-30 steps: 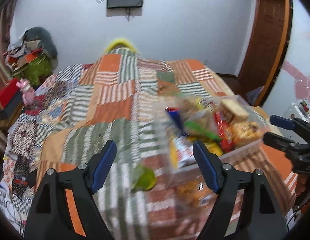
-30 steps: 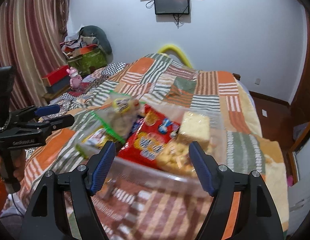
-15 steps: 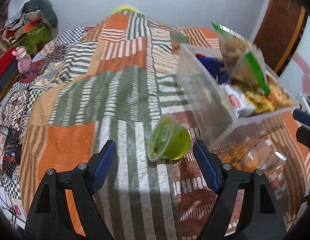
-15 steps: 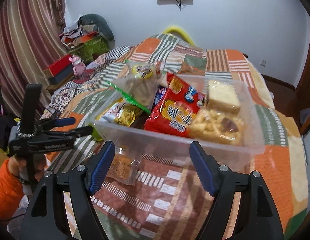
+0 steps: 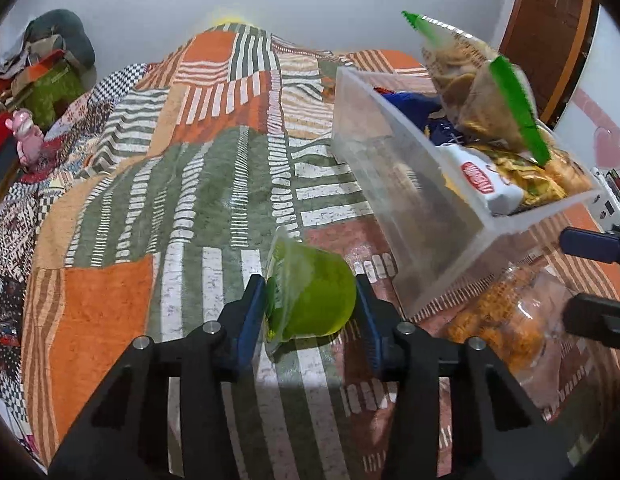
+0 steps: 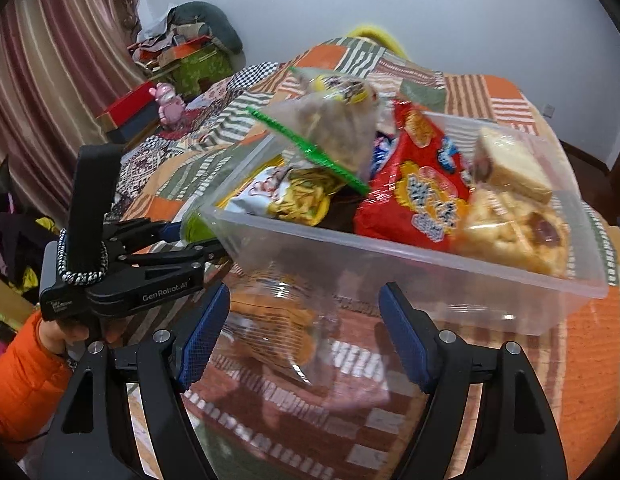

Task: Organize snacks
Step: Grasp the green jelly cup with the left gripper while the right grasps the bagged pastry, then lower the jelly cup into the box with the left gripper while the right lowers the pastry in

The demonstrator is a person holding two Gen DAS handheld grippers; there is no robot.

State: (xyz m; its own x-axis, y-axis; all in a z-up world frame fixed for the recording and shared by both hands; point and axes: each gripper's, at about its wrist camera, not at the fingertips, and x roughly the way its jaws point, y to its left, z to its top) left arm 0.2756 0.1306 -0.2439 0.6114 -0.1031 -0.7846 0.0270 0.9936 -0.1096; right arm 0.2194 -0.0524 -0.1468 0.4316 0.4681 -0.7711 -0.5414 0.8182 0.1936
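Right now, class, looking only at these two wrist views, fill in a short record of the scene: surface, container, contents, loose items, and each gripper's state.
surface: patchwork bedspread
container: clear plastic tub, open top
contents: red snack bag, green-edged bag, wrapped cake slice
loose items: green jelly cup, on its side; orange snack packet beside the tub
left gripper: shut on green jelly cup
right gripper: open, over orange snack packet

You see even, bright room light; fisheye bending and dark corners frame both views; the clear snack bag (image 6: 294, 344) blurs.
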